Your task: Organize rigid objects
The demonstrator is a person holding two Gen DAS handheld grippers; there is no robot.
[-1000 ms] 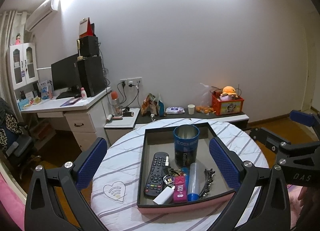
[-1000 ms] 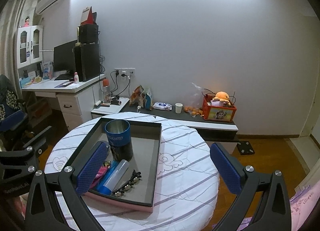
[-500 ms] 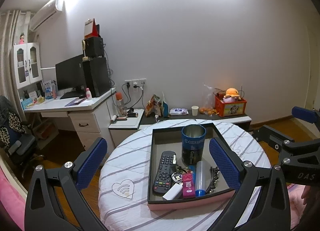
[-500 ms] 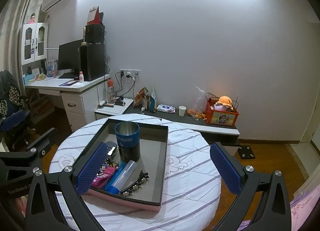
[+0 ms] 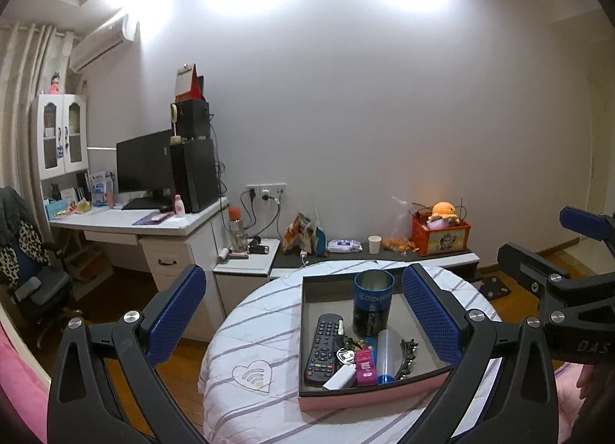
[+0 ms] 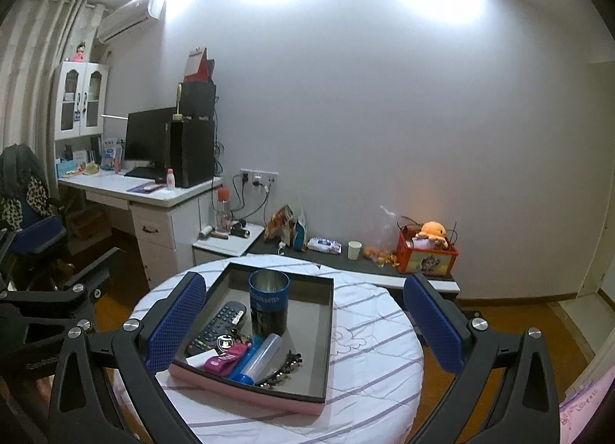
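Observation:
A pink-sided tray (image 5: 369,399) (image 6: 246,392) sits on a round table with a striped white cloth (image 5: 253,328) (image 6: 369,351). Inside stand a blue can (image 5: 373,301) (image 6: 268,305), a black remote (image 5: 322,344) (image 6: 217,326), a white block (image 5: 340,378), a magenta tag (image 5: 365,363) (image 6: 225,361), a clear tube with a blue cap (image 5: 385,355) (image 6: 258,357), keys and a black hair clip (image 5: 407,353) (image 6: 280,367). My left gripper (image 5: 303,321) is open, well above and back from the tray. My right gripper (image 6: 303,321) is open too, empty, to its right.
A white desk (image 5: 153,221) with a monitor and a black tower stands at the left, an office chair (image 5: 27,271) beside it. A low dark bench (image 5: 369,251) along the wall carries snacks, a paper cup and a red toy box (image 5: 440,238). Wooden floor surrounds the table.
Both grippers have pulled back and risen, so the table and tray look smaller and lower. The left view has swung left. Nothing in the tray has moved.

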